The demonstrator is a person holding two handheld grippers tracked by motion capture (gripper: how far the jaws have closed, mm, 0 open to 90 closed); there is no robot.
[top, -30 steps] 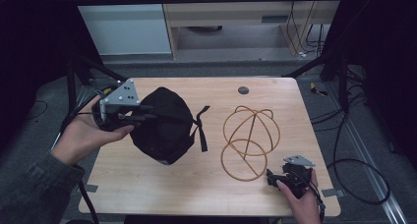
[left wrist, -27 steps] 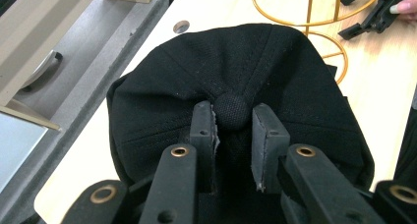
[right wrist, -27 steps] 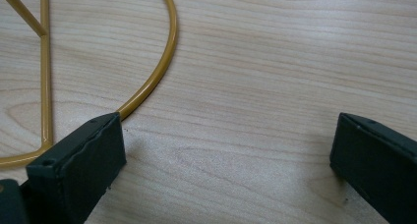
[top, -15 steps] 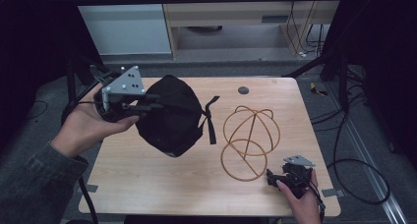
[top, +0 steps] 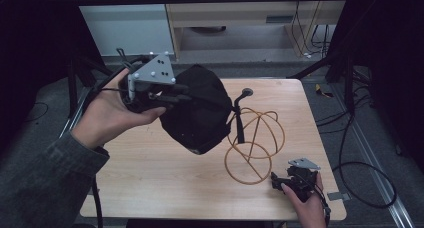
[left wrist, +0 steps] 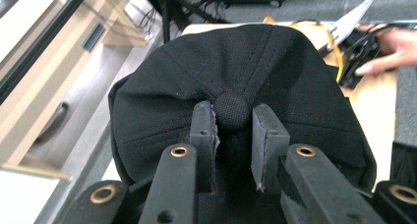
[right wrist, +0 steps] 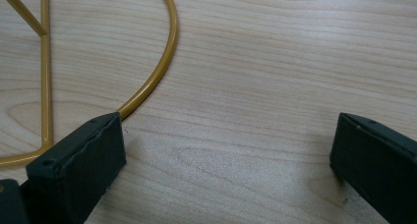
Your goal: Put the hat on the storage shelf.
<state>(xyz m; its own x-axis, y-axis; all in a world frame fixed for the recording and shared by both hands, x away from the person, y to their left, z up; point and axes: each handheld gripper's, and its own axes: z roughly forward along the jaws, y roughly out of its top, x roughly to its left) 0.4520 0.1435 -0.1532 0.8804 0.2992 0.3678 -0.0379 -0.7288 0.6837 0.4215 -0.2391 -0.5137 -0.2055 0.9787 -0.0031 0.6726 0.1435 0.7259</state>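
While we carry the black cap (top: pixel 197 110) in the left gripper (top: pixel 172 95) above the table, the wire stand (top: pixel 255 143) waits beyond. Its jaws pinch the crown button (left wrist: pixel 232 110). Our right gripper (right wrist: pixel 226 160), jaws wide, rests beside the stand's ring; next, lower cap over it.

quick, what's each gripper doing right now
Left gripper: shut on the black cap, fingers pinching its crown beside the top button.
Right gripper: open, holding nothing, beside the wire stand.

No text, label, brand, number or sign is showing legibly anywhere in these views.
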